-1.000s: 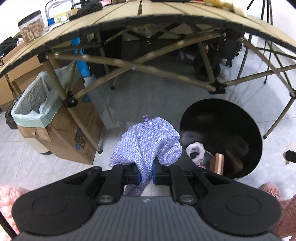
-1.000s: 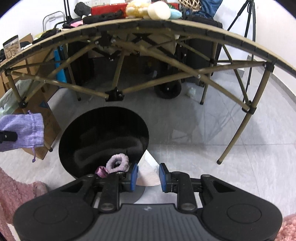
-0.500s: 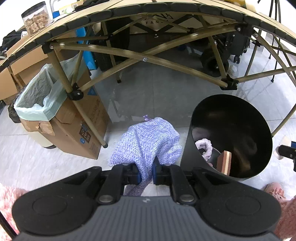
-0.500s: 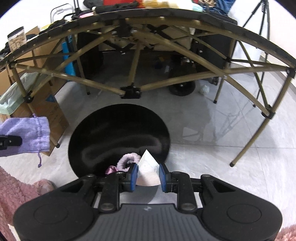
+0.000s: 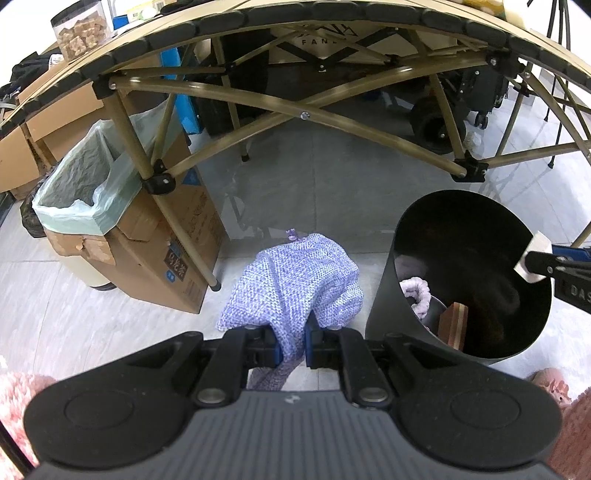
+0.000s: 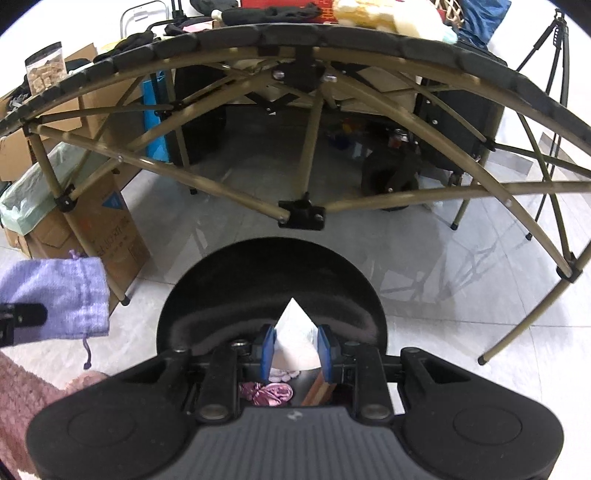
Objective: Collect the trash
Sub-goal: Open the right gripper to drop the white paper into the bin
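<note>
Left gripper (image 5: 291, 341) clamped on a purple knit pouch (image 5: 295, 280), fingers (image 5: 276, 347) pinching the lower fold, cloth bunched above them and hanging free over the floor (image 5: 314, 192), just left of the black bin (image 5: 384, 295) and not over its mouth. Right gripper (image 6: 294, 349) closed on a white paper scrap (image 6: 295, 332), blue pads pressed to both sides, the pointed tip sticking up between them, held above the open mouth of the bin (image 6: 269, 258). From the left view, same scrap (image 5: 532, 260) seen at the far rim of the bin. Inside the bin: a pale fluffy hair tie (image 5: 417, 295), a wooden block (image 5: 456, 325), and a shiny pink scrunchie (image 6: 267, 393). Nearby on the floor, a cardboard box (image 5: 155, 258) lined with a green bag (image 5: 77, 184), beside a leg of the folding table (image 5: 258, 22).
</note>
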